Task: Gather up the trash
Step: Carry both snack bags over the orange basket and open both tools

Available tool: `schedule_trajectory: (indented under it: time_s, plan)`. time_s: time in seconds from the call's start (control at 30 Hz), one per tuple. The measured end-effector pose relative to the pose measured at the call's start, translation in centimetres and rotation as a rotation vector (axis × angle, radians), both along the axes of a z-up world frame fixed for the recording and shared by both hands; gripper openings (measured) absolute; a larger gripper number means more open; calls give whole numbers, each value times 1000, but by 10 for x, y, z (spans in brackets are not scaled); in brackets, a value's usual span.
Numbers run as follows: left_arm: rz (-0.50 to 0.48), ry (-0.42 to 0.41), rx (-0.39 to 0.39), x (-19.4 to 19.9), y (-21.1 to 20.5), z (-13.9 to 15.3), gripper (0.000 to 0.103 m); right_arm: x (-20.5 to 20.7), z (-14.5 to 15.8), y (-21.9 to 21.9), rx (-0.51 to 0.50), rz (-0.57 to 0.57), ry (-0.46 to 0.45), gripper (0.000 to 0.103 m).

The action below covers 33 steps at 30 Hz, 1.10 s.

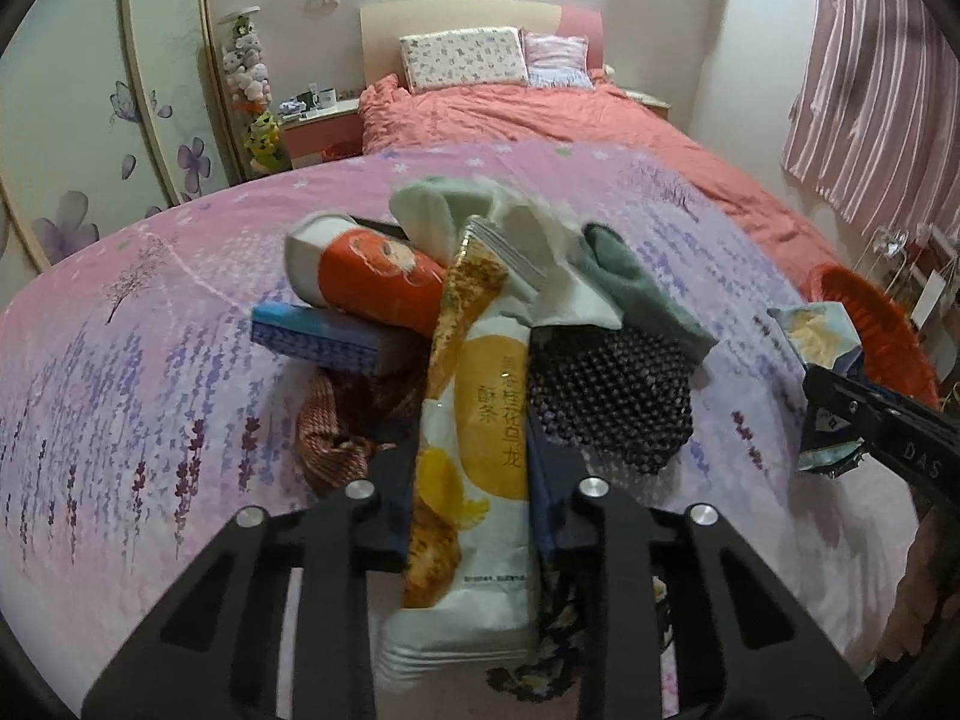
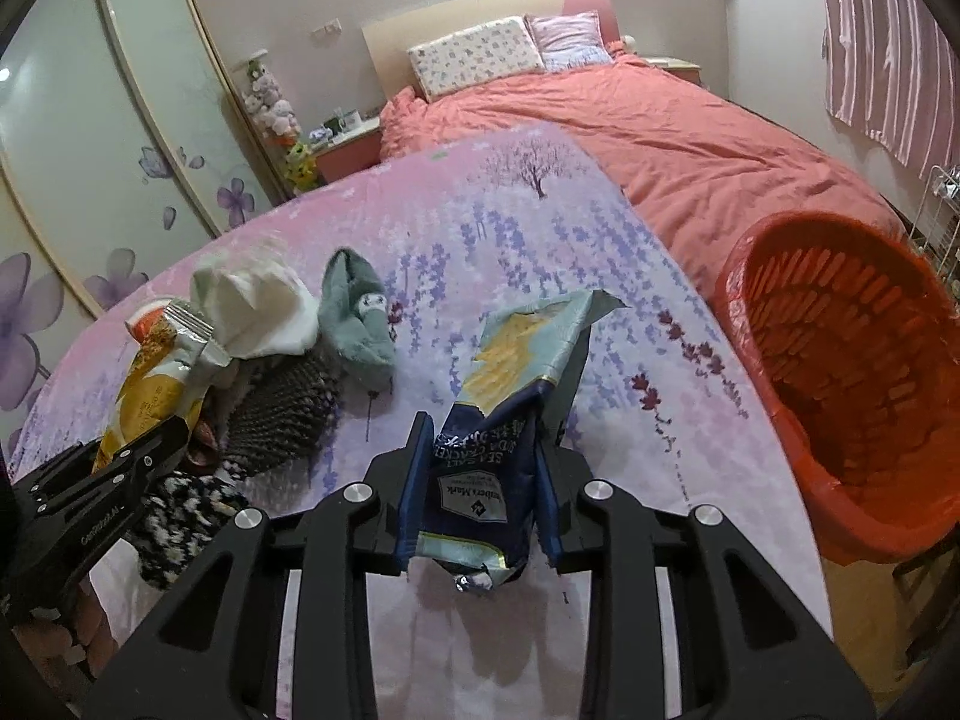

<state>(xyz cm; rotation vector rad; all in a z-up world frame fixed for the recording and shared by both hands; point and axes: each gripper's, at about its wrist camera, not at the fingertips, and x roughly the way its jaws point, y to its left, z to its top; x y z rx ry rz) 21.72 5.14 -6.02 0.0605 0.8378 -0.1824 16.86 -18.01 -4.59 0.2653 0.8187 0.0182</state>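
A bedroom: a wide bed under a coral quilt, its near half covered by a smooth pink spread printed with lavender, which lies bare between the heap of things on the left and the ribbed orange plastic basket at the right edge. The left gripper pinches a glossy white-and-yellow snack wrapper standing up from that heap of soft socks, a knobbly dark knit, a blue box and an orange packet. The right gripper is clamped on a crinkled navy cracker bag, torn open at the top, held above the spread near the basket.
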Motion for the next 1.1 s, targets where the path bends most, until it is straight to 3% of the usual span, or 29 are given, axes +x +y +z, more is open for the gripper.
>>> schedule_trajectory:
  time_s: [0.1,0.47,0.9,1.1]
  plan:
    - [-1,-14,-44,-5,7,9,22,-3,7,-3,3,-1,-25,31]
    - [-22,-89,-89,-23,4,44,14,-18,27,-13,9,-2,-121,31]
    - [-119,-174,-147,-44,-47,88,13,-46,47,-46,7,-50,-230,31]
    - [-183,-181,-199,-49,-83,98,13,-62,56,-64,-45,-97,-286,31]
